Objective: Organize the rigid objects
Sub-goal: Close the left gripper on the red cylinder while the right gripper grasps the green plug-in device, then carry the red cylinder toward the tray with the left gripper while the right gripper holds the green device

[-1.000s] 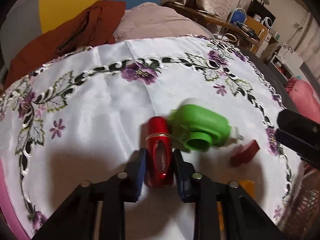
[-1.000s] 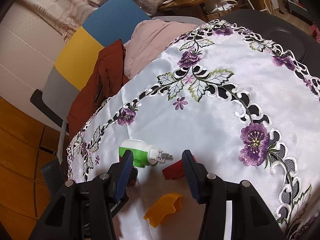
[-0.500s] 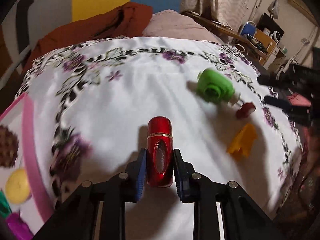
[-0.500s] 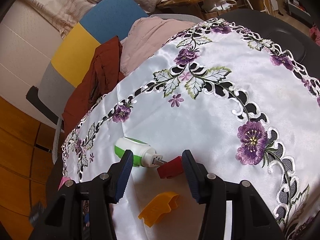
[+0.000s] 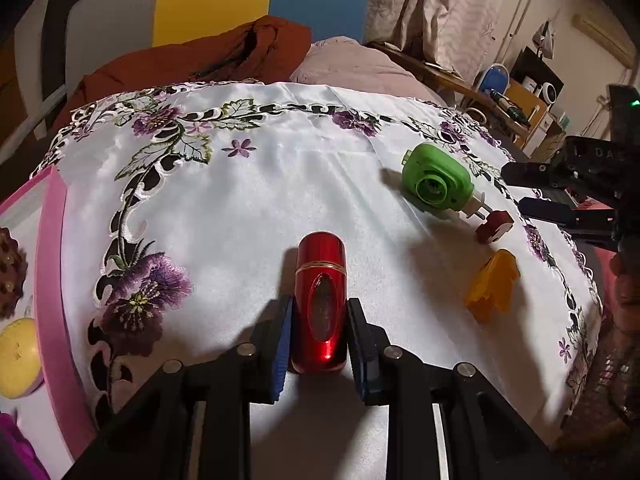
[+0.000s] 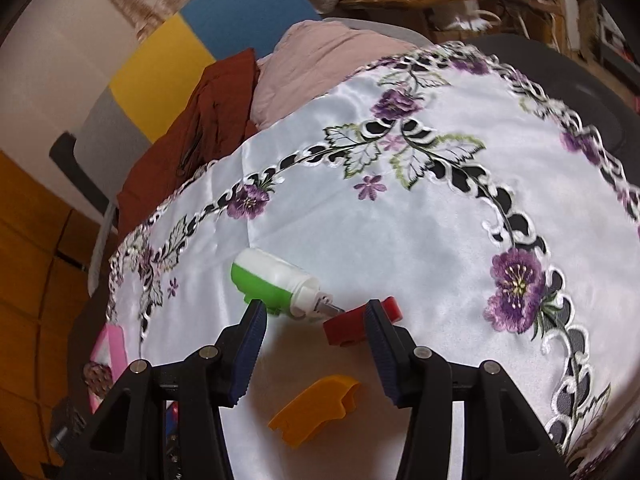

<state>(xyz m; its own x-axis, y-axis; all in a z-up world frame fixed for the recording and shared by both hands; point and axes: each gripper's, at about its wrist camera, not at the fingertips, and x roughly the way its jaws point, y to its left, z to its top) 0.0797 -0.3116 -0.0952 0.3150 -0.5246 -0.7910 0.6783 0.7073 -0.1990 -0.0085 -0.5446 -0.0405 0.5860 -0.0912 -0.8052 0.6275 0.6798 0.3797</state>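
The tablecloth (image 5: 248, 216) is white satin with an embroidered purple-flower border and covers the whole work surface. Its far edge curves below the rust-brown garment (image 5: 192, 60) and the pale pink bedding (image 5: 356, 64). The centre of the cloth is bare and gives the widest open room, between the floral border on the left and the cluster of objects on the right.

The pink tray (image 5: 50, 280) lies at the left edge of the cloth. A yellow round item (image 5: 18, 356) and a brown textured item (image 5: 10, 272) sit inside it.

The left gripper (image 5: 319, 330) pinches the red capsule-shaped case (image 5: 320, 296) between both blue pads, its long axis pointing away from the camera, above the near middle of the cloth.

The right gripper (image 6: 316, 340) is spread and grips nothing. It hovers at the right side, just beside the small parts.

The green-and-white plug-in device (image 6: 272, 280) lies on its side, with its metal prongs touching the red block (image 6: 352, 322). The red block sits partly behind the right-hand finger. The orange plastic piece (image 6: 316, 404) lies apart, nearer the near edge — open cloth surrounds it.
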